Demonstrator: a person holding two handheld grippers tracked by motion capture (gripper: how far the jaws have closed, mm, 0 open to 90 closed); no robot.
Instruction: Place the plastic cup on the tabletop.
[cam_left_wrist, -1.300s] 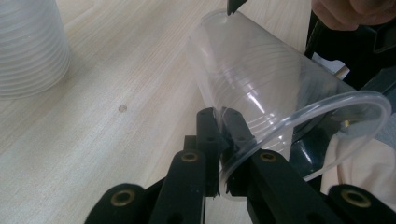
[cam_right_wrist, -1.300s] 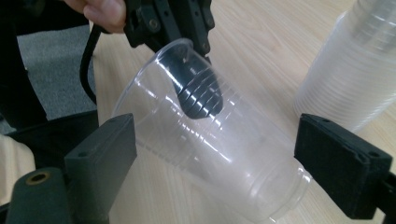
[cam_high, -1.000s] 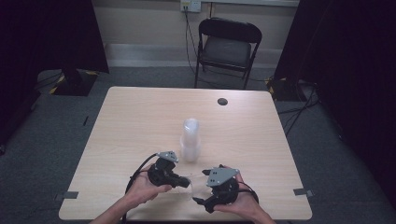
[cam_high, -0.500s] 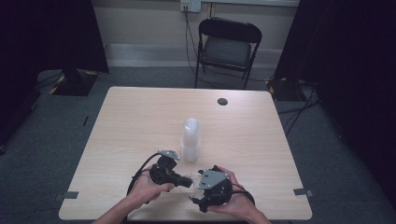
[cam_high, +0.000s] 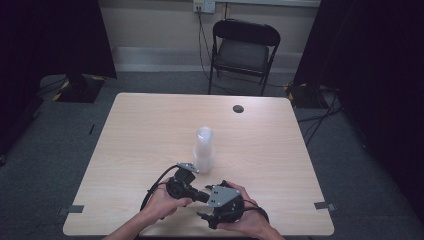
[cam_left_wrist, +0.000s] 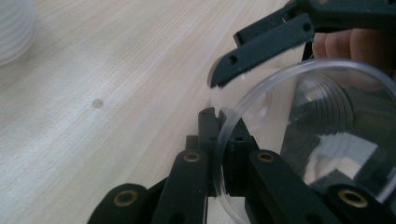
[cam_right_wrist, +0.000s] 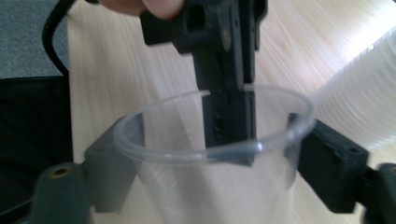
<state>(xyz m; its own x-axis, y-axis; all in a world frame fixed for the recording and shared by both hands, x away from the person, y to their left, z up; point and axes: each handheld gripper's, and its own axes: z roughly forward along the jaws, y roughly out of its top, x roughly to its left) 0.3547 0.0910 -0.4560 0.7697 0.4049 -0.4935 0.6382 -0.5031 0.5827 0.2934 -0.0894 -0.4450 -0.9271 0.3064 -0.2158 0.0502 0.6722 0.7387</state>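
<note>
A clear plastic cup (cam_right_wrist: 212, 154) sits between the two grippers at the near edge of the bench (cam_high: 150, 130), in front of the person, with a stack of similar cups (cam_high: 204, 149) standing upright just beyond. The left gripper (cam_high: 200, 195) has its jaws clenched on the cup's rim: in the left gripper view the thin wall (cam_left_wrist: 224, 154) is pinched between them, one jaw inside and one outside, and the right gripper view shows that same pinch from across the mouth. The right gripper (cam_right_wrist: 212, 140) straddles the cup's body just under the rim, a jaw on either side; its jaws have just been closing on the cup, and they look to be touching or all but touching the wall, though I cannot tell how hard they press. The cup is likely very light, thin-walled and springy, so it should dent or ovalise under a firm squeeze and could crack at the rim. It is also smooth, so a loose side grip may let it slip. The rolled rim is the stiffest part and the better place for a pinch; a hold across the body wants gentle pressure, high up near the rim.
</note>
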